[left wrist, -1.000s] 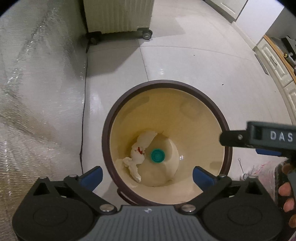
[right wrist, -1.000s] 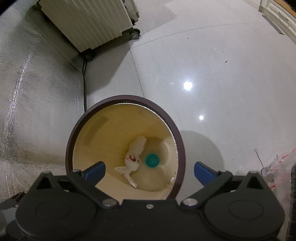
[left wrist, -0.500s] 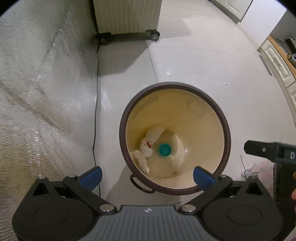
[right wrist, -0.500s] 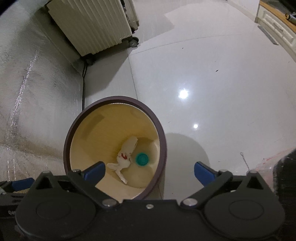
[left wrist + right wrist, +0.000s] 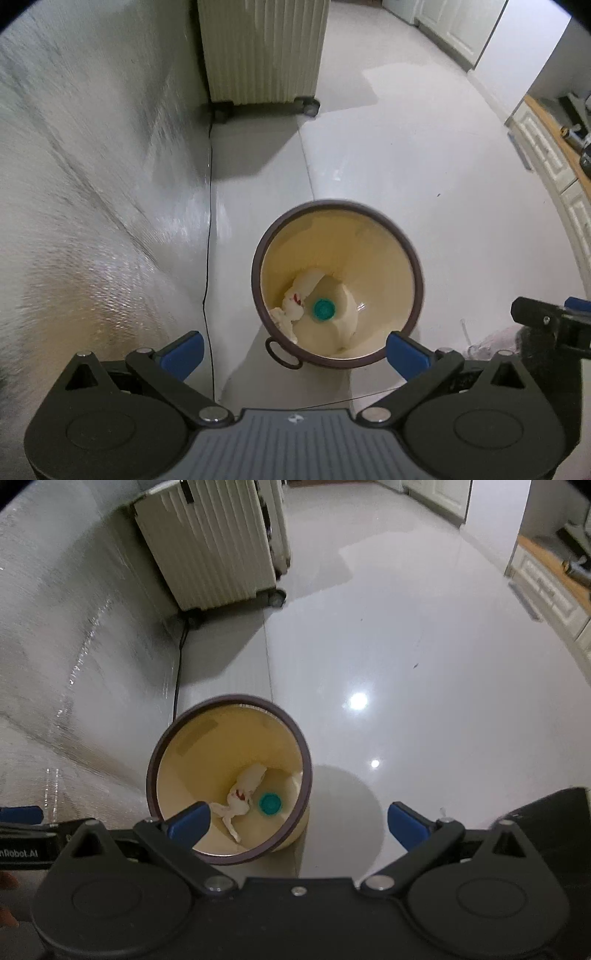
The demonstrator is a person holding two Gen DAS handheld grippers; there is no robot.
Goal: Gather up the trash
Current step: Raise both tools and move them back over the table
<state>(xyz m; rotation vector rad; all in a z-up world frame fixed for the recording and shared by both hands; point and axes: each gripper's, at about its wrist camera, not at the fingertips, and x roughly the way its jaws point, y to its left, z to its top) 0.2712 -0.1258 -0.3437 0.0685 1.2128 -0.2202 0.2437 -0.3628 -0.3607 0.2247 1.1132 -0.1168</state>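
Through my left wrist camera I am looking down on the bin [image 5: 338, 284], which is standing on the floor [image 5: 424, 177] straight ahead of and below my left gripper [image 5: 293, 350]; its jaws are spread wide and holding nothing, framing the bin's near rim. A crumpled tissue [image 5: 295, 299] and a teal cap [image 5: 324, 309] are lying touching at the bin's bottom. Through my right wrist camera the bin [image 5: 229, 779] is sitting ahead and leftward of my right gripper [image 5: 297, 821], also gaping and carrying nothing, so I judge the left one nearer. Both are hovering above the bin, tilted downward.
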